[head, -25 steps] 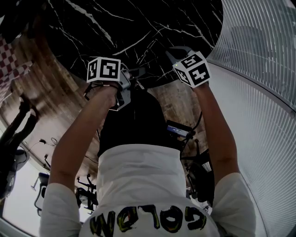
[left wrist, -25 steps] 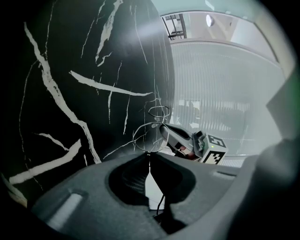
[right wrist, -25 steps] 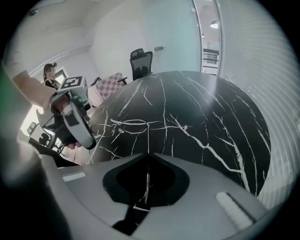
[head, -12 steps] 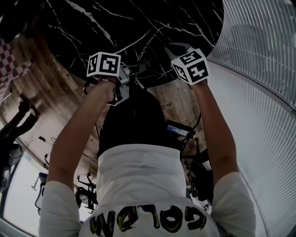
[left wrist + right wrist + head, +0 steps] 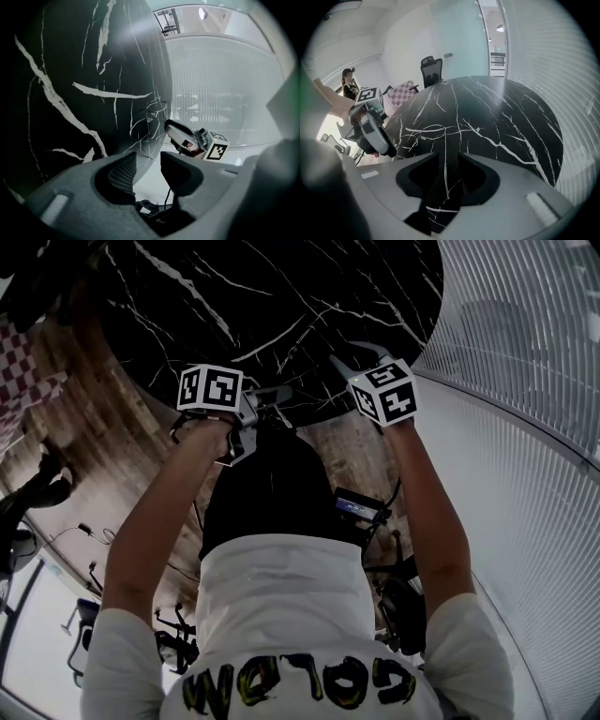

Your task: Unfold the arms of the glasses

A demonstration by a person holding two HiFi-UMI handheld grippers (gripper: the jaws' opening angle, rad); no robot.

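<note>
Thin wire-frame glasses (image 5: 423, 131) lie near the front edge of the round black marble table (image 5: 501, 112). They also show in the left gripper view as pale loops, glasses (image 5: 151, 117). My right gripper (image 5: 450, 161) is open, its jaws having just been opening; a thin pale line, seemingly a glasses arm, runs through the gap without touching the pads. My left gripper (image 5: 147, 161) is open too and has just been opening, with a wire end close before its gap. In the head view the left gripper (image 5: 267, 399) and right gripper (image 5: 347, 357) sit at the table's edge.
A ribbed glass wall (image 5: 525, 427) curves along the right. A black office chair (image 5: 430, 68), a checkered seat (image 5: 404, 91) and a person (image 5: 348, 86) are beyond the table's far left. A small device (image 5: 359, 505) hangs by my waist.
Both hands keep nearly the same spots at the table's near edge. The right marker cube has rolled a little. The glasses are too faint in the head view to compare.
</note>
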